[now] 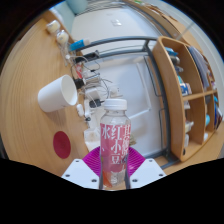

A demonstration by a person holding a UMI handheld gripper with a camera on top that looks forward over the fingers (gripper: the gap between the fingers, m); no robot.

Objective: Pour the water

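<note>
While its cap and shoulder stand clear at the frame's lower centre, the water bottle [115, 145] has its base cut off below. Its pink label bears large white Chinese characters, too small to read surely. The gripper [113, 168] is clamped on it, magenta pads [93, 160] pressing both sides. A white cup [57, 94] lies tipped at the left on the wooden table [35, 125].

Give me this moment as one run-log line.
tongs: shut on bottle | bottle: upright, cap on, pink label | white cup: beyond, on its side on wooden table | pour: not yet begun
</note>
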